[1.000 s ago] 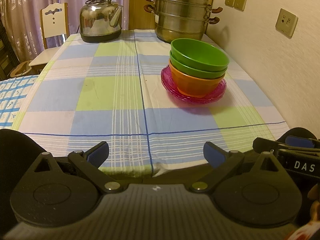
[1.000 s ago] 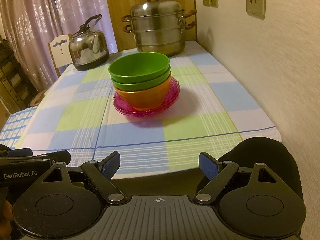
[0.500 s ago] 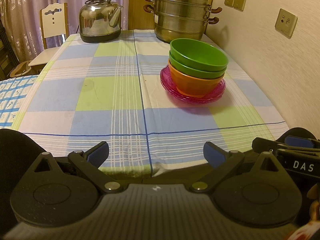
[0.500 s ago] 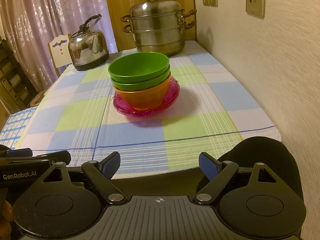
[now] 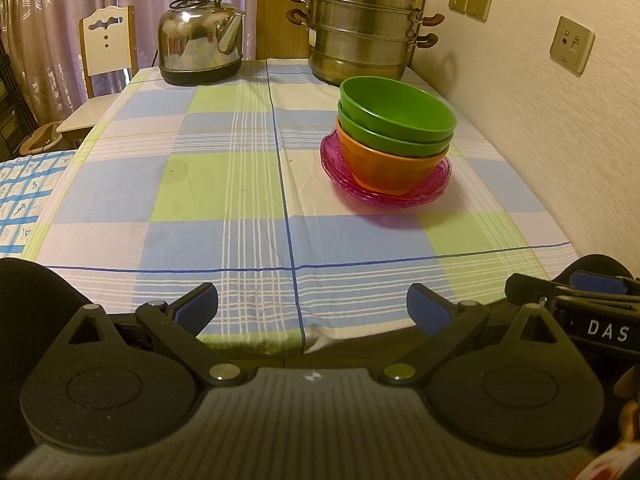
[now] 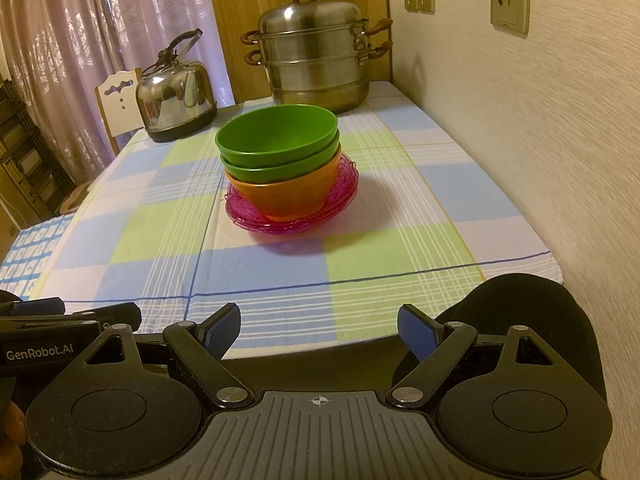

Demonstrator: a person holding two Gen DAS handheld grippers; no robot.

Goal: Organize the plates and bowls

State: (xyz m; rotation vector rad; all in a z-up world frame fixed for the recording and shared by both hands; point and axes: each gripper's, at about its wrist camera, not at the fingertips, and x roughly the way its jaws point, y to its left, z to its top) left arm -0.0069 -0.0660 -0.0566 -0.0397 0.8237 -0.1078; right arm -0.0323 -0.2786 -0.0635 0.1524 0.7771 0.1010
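Two green bowls (image 5: 396, 114) (image 6: 278, 136) nest inside an orange bowl (image 5: 384, 168) (image 6: 288, 198), and that stack rests on pink translucent plates (image 5: 340, 168) (image 6: 240, 216) on the checked tablecloth. My left gripper (image 5: 312, 310) is open at the table's near edge, nothing between its blue pads. My right gripper (image 6: 319, 332) is also open and empty at the near edge. The stack lies well ahead of both, right of centre in the left wrist view. Each gripper shows at the edge of the other's view.
A steel kettle (image 5: 200, 52) (image 6: 176, 98) and a tiered steel steamer pot (image 5: 362, 26) (image 6: 316, 52) stand at the table's far end. A wall (image 6: 520, 140) with sockets runs along the right side. A white chair (image 5: 106, 46) stands past the far left corner.
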